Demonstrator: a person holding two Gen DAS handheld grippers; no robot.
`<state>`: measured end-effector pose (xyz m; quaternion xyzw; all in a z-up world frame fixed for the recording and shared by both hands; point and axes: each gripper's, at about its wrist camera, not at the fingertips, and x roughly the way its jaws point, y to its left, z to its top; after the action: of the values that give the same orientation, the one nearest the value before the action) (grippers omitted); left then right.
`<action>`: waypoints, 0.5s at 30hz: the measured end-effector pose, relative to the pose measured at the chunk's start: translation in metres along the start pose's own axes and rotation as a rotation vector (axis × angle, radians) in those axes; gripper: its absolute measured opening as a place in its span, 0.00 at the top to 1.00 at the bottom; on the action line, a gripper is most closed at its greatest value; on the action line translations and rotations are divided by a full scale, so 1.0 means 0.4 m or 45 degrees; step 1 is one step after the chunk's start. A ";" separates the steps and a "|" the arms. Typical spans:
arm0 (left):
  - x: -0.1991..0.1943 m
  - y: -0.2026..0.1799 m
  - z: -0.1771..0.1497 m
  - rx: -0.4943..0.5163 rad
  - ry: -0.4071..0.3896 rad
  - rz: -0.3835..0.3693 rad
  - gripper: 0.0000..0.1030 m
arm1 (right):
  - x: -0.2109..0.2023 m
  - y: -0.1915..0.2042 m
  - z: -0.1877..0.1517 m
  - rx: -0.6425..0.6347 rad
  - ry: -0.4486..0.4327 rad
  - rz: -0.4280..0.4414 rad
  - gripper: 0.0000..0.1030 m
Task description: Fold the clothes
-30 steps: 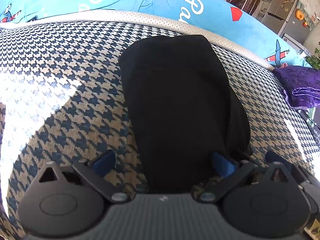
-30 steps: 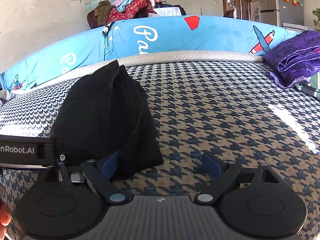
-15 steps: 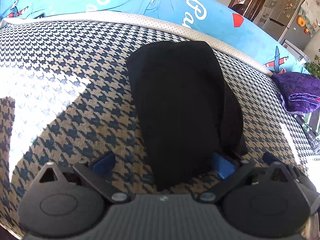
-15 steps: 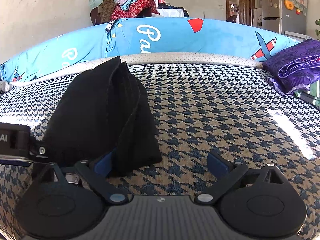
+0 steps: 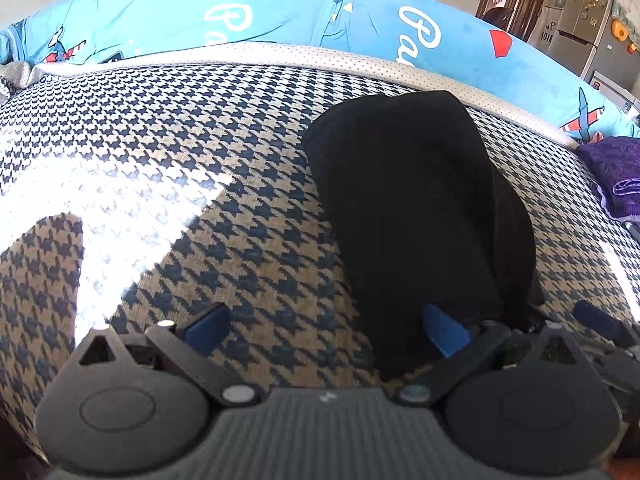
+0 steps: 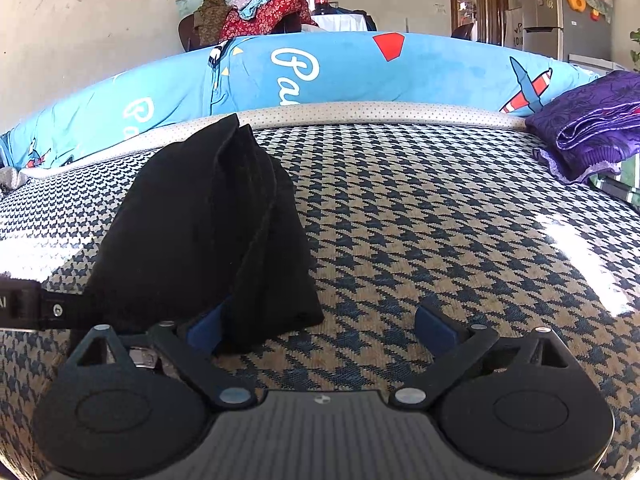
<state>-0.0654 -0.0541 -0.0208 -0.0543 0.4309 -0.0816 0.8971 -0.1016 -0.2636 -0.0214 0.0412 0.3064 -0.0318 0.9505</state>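
This is a lived-in home. A houndstooth-covered bed [image 6: 440, 216] fills the near view, with a blue cartoon-print bolster [image 6: 360, 68] along its far edge. Beyond stand a chair heaped with clothes [image 6: 256, 16], wooden doorways [image 6: 476, 0], and, far right, a fridge [image 6: 560, 12] dotted with magnets.

A black garment [image 5: 416, 208] lies folded into a thick, layered oblong, its near end beside the left gripper's right jaw.

free: houndstooth cover [image 6: 440, 216] right | blocked: black garment [image 6: 208, 232] left, purple bundle [image 6: 588, 128] possibly far-right
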 end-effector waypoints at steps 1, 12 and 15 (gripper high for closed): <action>0.002 0.002 -0.002 0.003 0.002 0.000 0.00 | -0.001 -0.003 0.002 0.009 0.006 0.007 0.04; 0.011 -0.005 -0.028 0.108 -0.039 0.024 0.00 | -0.017 -0.020 0.004 0.080 0.040 0.115 0.04; 0.010 -0.008 -0.031 0.113 -0.046 0.029 0.00 | -0.020 -0.019 0.004 0.087 0.044 0.134 0.04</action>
<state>-0.0730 -0.0583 -0.0310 -0.0110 0.4112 -0.0895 0.9071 -0.1078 -0.2711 -0.0161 0.0901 0.3190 0.0086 0.9434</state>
